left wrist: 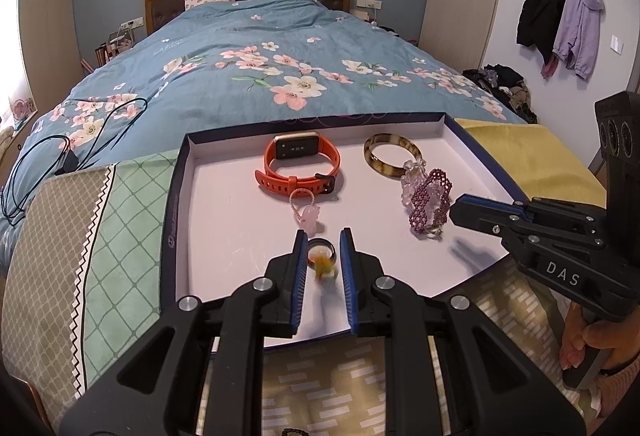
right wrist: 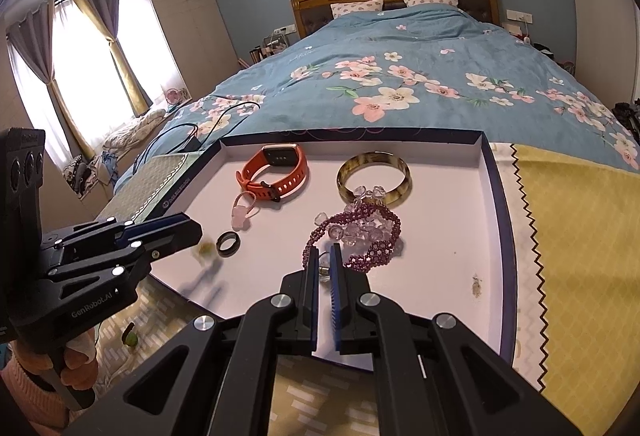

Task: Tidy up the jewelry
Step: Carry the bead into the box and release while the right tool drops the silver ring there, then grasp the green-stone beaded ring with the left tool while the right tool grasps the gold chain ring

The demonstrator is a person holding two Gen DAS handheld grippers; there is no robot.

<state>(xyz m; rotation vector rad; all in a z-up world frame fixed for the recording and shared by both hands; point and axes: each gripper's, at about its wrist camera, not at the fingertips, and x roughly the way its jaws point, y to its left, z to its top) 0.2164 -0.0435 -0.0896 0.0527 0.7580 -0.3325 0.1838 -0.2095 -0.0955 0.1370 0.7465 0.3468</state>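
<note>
A shallow white tray with a dark blue rim lay at the foot of the bed and already carried most of the jewellery. An orange-strapped smartwatch and a tortoiseshell bangle sat toward the far wall. A small pink beaded bracelet lay just nearer than the watch, and a purple beaded bracelet, tangled with clear crystal beads, lay near the right side.

The left gripper hovered low over the near part of the tray with its jaws spread. Between them a dark metal ring rested on the tray floor, and a blurred yellow-orange trinket appeared beside it, seemingly just let go or falling.

The right gripper had its jaws nearly pressed together at the near loop of the purple bracelet, with something small and clear between the tips; whether it was truly pinched could not be told.

By my judgement the gathering was well along. A small green piece outside the tray, on the patterned cloth, was probably still to be collected, and the tangled bracelets looked unsorted.
</note>
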